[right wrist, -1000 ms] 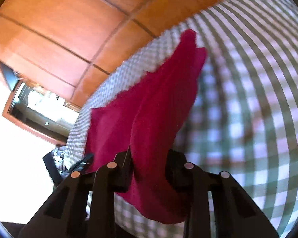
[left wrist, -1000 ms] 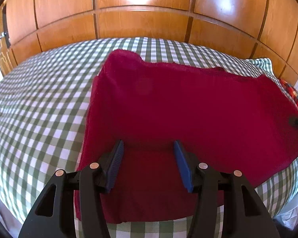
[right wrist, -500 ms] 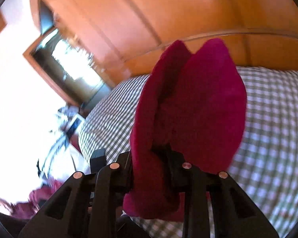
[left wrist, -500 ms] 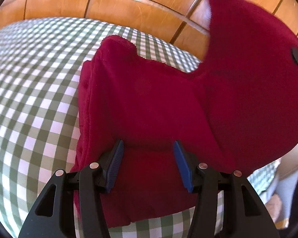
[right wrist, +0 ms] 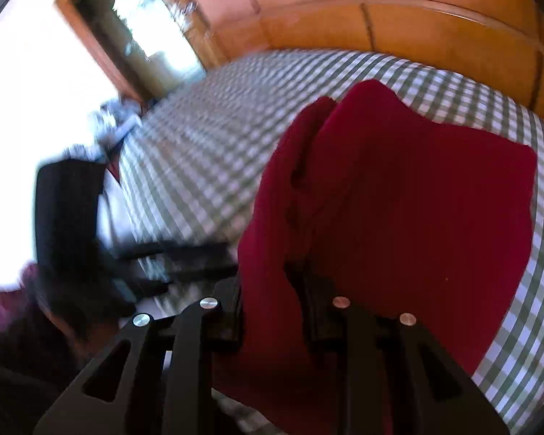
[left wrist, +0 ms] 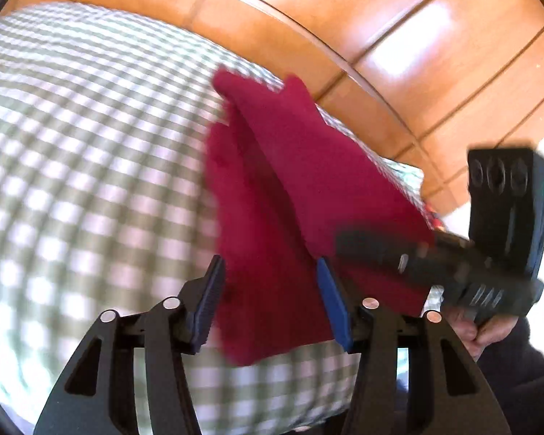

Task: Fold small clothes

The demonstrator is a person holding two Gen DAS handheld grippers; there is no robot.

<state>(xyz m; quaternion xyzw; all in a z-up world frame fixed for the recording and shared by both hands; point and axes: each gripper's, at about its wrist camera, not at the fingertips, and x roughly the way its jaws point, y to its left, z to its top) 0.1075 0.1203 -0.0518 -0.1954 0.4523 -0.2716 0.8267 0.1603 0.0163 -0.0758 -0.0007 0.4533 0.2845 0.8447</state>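
Note:
A dark red cloth (left wrist: 290, 188) lies on the green-and-white checked bed (left wrist: 72, 152), one half folded over toward the other. My left gripper (left wrist: 272, 301) is open, its blue pads on either side of the cloth's near edge. My right gripper (right wrist: 272, 308) is shut on the cloth's (right wrist: 417, 199) edge and holds the folded half raised over the rest. The right gripper also shows in the left wrist view (left wrist: 435, 261), at the right, carrying the cloth's edge.
A wooden panelled headboard (left wrist: 380, 36) runs behind the bed. A wood-framed window or door (right wrist: 137, 32) stands at the far left of the right wrist view. A multicoloured fabric (left wrist: 433, 214) peeks out past the cloth at the bed's right side.
My right gripper has carried the cloth's right half up and over toward the left, close to my left gripper. The left gripper has stayed open around the near edge and turned.

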